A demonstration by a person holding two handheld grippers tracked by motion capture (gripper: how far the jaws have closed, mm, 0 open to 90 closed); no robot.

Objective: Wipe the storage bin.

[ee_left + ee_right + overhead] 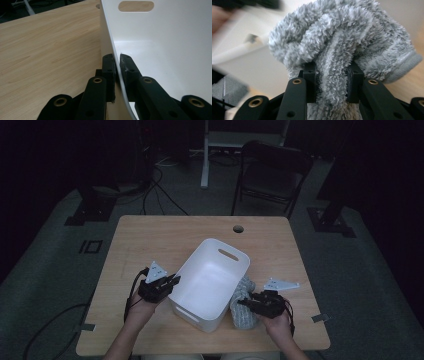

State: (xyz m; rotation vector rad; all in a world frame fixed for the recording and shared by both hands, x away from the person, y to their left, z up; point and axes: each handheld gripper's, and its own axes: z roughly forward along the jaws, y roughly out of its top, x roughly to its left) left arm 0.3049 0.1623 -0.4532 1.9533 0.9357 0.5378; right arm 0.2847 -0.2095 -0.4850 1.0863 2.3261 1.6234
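Left tongs (173,281) pinch the white plastic bin's (227,267) wall; right tongs (243,302) clamp the fluffy grey towel (241,312) just right of it (lower centre).

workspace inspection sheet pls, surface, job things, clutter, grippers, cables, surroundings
surface: wooden table, round hole near far edge
job's things: white bin mid-table; grey fluffy towel beside its right wall
clutter: nothing seen
grippers: left gripper clamped on the bin's left wall; right gripper pinching a towel fold
cables: one trails from each gripper; more on the floor behind
surroundings: dark room, folding chair, stand legs
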